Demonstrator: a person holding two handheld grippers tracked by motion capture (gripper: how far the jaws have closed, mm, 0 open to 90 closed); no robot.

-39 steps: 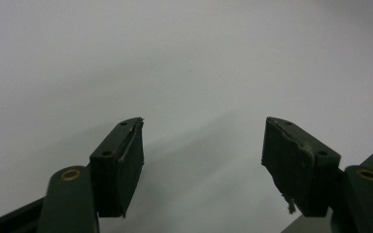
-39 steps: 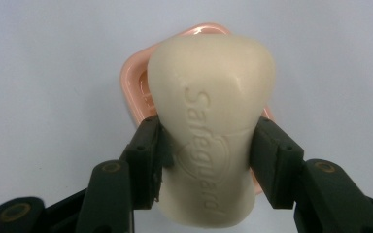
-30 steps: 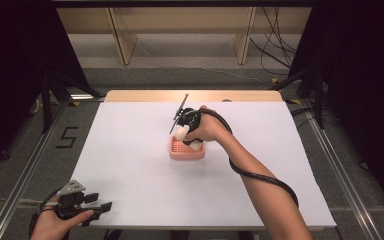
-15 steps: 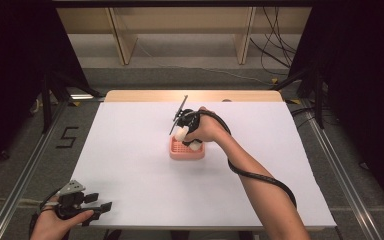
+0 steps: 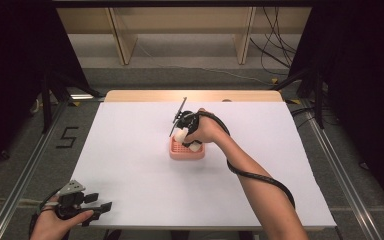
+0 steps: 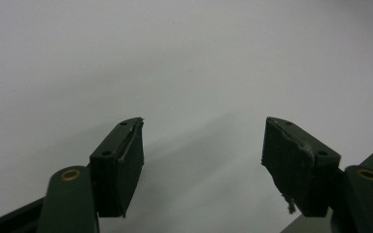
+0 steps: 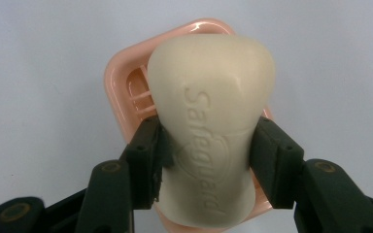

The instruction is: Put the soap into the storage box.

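Right gripper (image 7: 206, 160) clamped across waist of Safeguard soap bar (image 7: 210, 116), directly above pink soap dish (image 7: 121, 92) mid-surface. Left gripper (image 6: 201, 155) open, idle. Best kept centred over dish, lowered level, released gently.

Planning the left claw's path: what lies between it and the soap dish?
In the high view, only bare white table separates the left claw from the pink soap dish.
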